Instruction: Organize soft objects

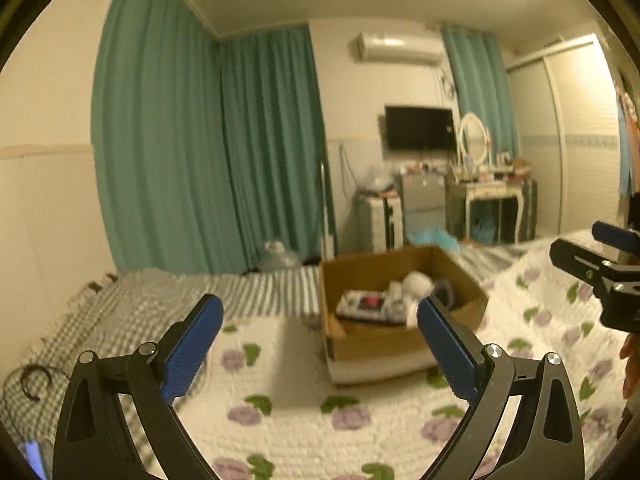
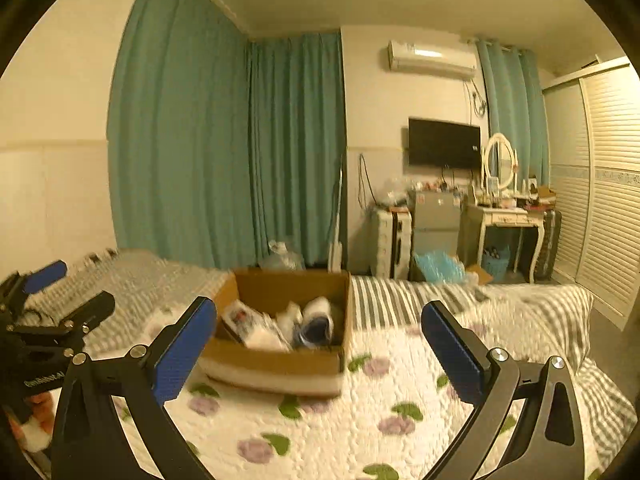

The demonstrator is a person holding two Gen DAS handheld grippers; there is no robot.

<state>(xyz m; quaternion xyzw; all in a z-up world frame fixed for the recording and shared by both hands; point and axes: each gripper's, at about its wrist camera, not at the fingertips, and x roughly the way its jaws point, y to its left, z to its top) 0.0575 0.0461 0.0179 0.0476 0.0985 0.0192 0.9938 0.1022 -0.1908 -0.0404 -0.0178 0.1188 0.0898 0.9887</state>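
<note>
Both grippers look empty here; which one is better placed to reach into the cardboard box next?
Probably left: the left gripper, open, has the cardboard box right past its fingertips. The right gripper sits further back.

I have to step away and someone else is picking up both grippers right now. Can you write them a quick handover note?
Left gripper: open, empty, held above the floral quilt.
Right gripper: open, empty, also above the quilt.
Cardboard box: open, sitting on the quilt ahead of both grippers.
Done: several soft items already lie inside the box; too blurred to name.
Left: no loose soft item shows on the visible part of the bed. Check the areas outside these views before calling it finished.
</note>
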